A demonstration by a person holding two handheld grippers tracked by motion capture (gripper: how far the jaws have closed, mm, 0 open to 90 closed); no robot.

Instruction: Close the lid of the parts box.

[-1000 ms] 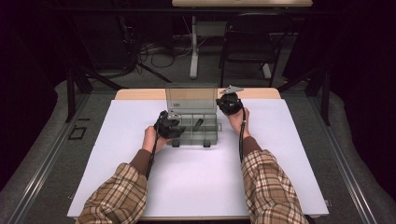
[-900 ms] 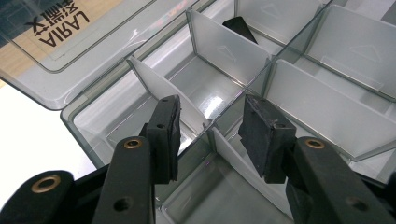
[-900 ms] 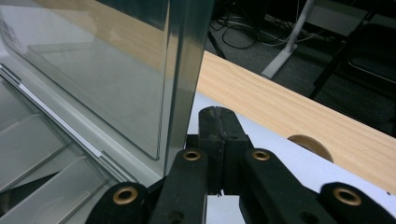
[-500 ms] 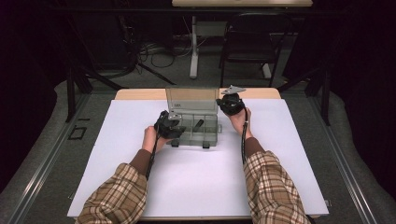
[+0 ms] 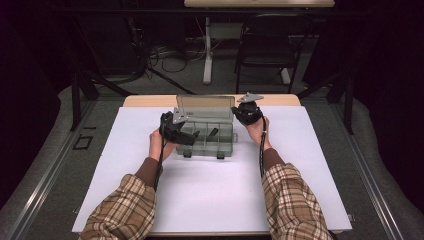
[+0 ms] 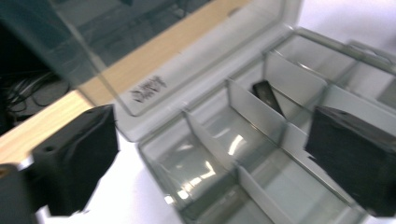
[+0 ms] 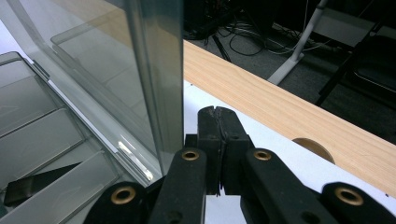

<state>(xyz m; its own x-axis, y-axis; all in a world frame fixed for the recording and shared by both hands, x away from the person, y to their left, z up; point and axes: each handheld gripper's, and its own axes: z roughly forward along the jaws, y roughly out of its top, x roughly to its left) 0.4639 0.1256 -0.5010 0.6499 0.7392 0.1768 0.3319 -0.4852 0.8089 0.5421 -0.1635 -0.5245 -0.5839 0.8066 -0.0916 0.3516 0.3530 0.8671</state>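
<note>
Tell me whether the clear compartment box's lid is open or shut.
Open. The clear compartment box has its lid standing upright behind the tray, leaving the divided compartments uncovered; a small black piece lies in one.

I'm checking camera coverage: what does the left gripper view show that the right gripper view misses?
The left gripper view looks between wide-open jaws of the left gripper into the clear compartment box, showing several dividers, empty compartments and embossed lettering on the lid.

The right gripper view shows the right gripper with jaws shut together beside the edge of the upright lid, plus floor cables and a round hole in the wooden tabletop.

Both show the small black piece in one compartment, the lid, the wooden table edge and the white mat.
</note>
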